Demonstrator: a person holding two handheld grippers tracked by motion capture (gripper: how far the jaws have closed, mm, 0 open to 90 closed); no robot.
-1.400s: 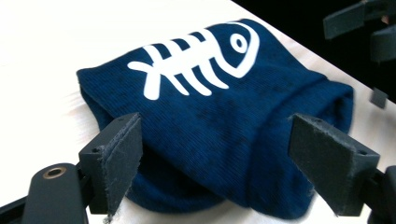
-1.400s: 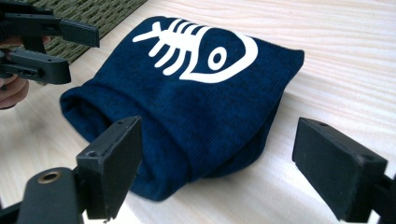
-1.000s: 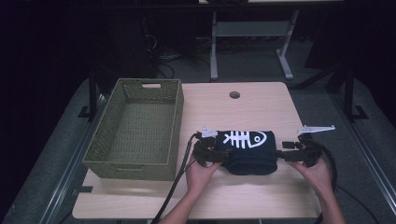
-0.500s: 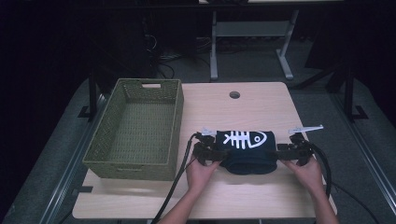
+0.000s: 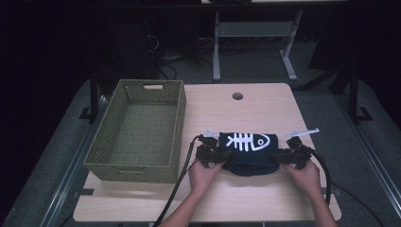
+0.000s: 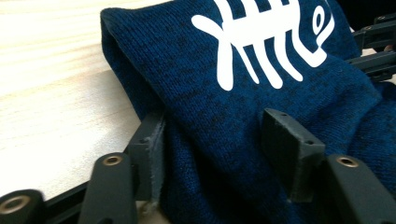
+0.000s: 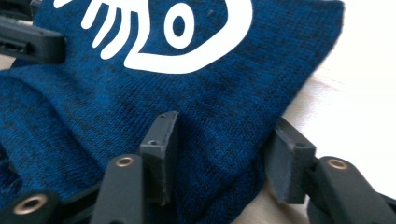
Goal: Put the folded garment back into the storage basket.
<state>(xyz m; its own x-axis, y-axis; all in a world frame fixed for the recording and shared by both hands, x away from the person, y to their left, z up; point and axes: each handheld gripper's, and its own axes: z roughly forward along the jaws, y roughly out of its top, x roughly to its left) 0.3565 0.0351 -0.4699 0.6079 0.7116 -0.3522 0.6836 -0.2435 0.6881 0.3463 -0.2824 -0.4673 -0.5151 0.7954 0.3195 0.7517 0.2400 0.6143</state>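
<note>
The folded dark-blue knit garment [image 5: 249, 152] with a white fishbone print lies on the wooden table [image 5: 236, 198]. The left gripper [image 6: 219, 140] and right gripper [image 7: 224, 149] have each just been closing, pads pressing fabric bunched between their jaws. The garment's lower edge is cut off in both gripper views.

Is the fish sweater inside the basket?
No, the sweater lies on the table, right of the basket.

the jaws of the left gripper [image 5: 218, 152] and right gripper [image 5: 283, 153] have just been closed further around the folded blue garment [image 5: 249, 153], its ends gathered between them.
</note>
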